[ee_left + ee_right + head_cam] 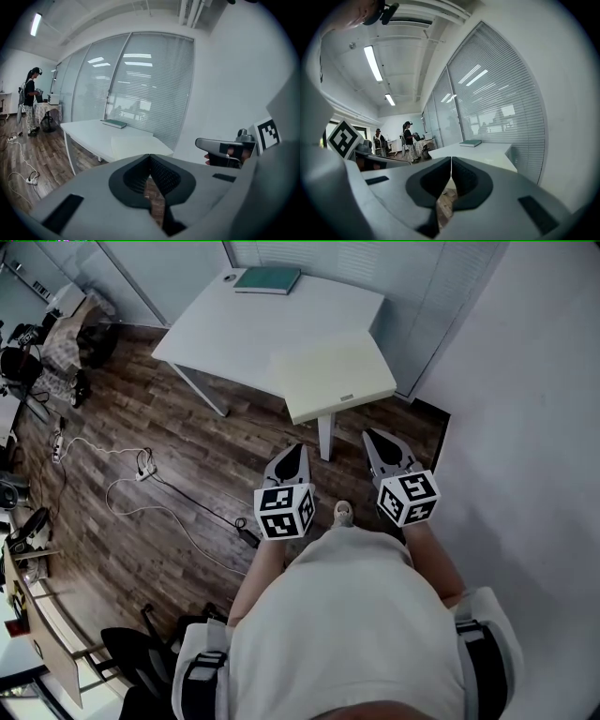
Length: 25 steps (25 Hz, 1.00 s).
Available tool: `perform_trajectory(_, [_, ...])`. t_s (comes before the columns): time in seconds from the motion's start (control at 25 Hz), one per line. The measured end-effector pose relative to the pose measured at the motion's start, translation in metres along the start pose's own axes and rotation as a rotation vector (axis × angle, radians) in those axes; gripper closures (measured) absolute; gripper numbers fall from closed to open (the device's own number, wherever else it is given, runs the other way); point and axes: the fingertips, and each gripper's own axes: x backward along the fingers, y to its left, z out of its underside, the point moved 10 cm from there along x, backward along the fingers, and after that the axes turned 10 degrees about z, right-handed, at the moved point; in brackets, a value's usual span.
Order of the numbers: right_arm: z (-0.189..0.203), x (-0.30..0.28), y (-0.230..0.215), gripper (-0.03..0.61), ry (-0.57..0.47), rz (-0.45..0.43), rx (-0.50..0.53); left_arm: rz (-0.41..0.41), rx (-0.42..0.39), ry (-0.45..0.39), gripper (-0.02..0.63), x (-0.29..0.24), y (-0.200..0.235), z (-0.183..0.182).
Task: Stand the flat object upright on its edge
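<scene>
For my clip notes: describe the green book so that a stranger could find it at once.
Start at the white table beside the window blinds. At its far edge lies a thin green book, flat. It is the only dark item there; the small round thing next to it is pale.

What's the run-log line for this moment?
stage: pre-contact | left gripper: shut, empty | right gripper: shut, empty | green book: flat on white table, far corner, untouched
</scene>
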Motion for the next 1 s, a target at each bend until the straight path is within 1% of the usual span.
perform_trajectory(0.36, [-0.012,-0.038,-0.027,0.558,-0.007,-0.02,-0.025,-0.012,0.003,0.003,0.594,-0.038,0.006,-0.016])
perform_trajectory(0.8, [-0.02,-0.06,-0.062,0.558,0.001,-0.043,-0.038,-0.039,0.014,0.002,0.594,-0.072,0.002,-0.026])
perform_trajectory(1.0, [-0.016,-0.072,-0.08,0.558,0.003,-0.049,-0.075,-0.049,0.003,-0.003,0.594,-0.088,-0.003,-0.027])
